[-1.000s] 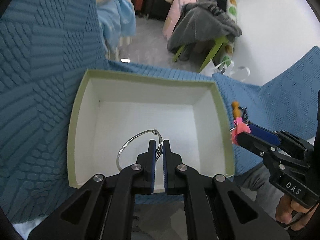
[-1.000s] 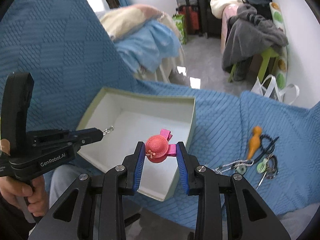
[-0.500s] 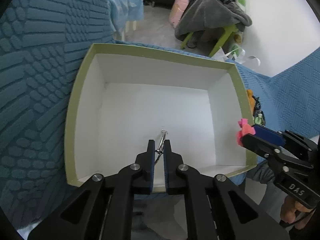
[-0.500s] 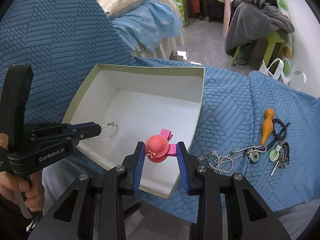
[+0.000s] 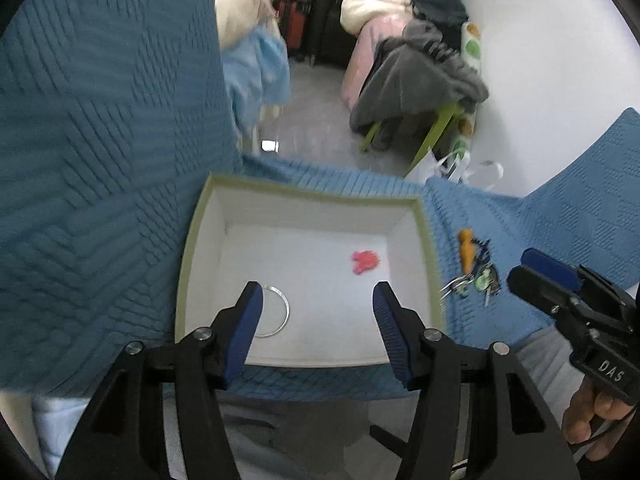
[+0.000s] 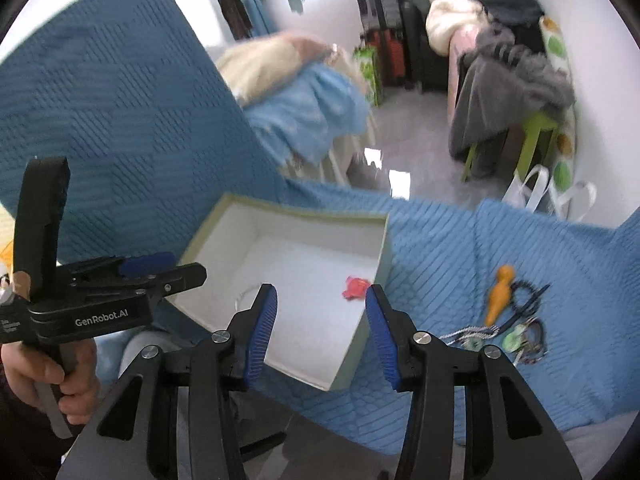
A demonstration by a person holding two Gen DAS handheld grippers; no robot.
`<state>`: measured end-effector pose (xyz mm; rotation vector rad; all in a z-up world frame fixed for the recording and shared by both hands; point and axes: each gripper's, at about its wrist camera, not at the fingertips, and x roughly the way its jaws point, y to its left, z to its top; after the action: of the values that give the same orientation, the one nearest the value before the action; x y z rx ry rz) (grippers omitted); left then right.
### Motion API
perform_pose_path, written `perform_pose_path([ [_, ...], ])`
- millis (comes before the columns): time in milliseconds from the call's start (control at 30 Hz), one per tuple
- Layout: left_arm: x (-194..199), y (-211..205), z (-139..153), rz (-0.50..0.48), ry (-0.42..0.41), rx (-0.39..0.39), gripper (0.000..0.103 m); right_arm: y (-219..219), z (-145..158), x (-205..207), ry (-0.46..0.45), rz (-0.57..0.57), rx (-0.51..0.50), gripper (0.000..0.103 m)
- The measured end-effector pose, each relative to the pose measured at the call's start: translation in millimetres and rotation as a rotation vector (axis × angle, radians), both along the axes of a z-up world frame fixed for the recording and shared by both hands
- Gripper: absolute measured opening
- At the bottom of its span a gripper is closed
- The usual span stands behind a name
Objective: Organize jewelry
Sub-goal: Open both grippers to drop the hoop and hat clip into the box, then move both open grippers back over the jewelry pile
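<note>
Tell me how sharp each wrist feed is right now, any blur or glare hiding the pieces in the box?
Left wrist: the background smears with motion blur, but the silver ring and pink hair clip in the box remain readable; no glare. Right wrist: heavier blur, the clip is a soft pink blob, the ring barely shows behind the tongs, and fisheye curves the edges.
</note>
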<state>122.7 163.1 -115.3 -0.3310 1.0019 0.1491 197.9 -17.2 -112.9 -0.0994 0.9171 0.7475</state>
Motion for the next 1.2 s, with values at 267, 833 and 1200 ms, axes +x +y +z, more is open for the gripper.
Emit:
perform_pose_path([
  [267,-29.0,-36.7,67.4,0.011,-0.163,0.034,0.058,-44.8,66.7,-27.0,-0.142,-0.024,0.09,0.044],
  [833,-61.0,-127.7,84.6,-0.104,-0.277,0.015,0.058,-152.1,83.6,-80.2,-0.253,-0.168,0.093,0.044],
  [1200,-54.4,-177.6,30.4,-0.199,-0.245,-0.009,0.058,-196.5,9.5,-77.3,-0.192,-0.256,0.051,0.044],
])
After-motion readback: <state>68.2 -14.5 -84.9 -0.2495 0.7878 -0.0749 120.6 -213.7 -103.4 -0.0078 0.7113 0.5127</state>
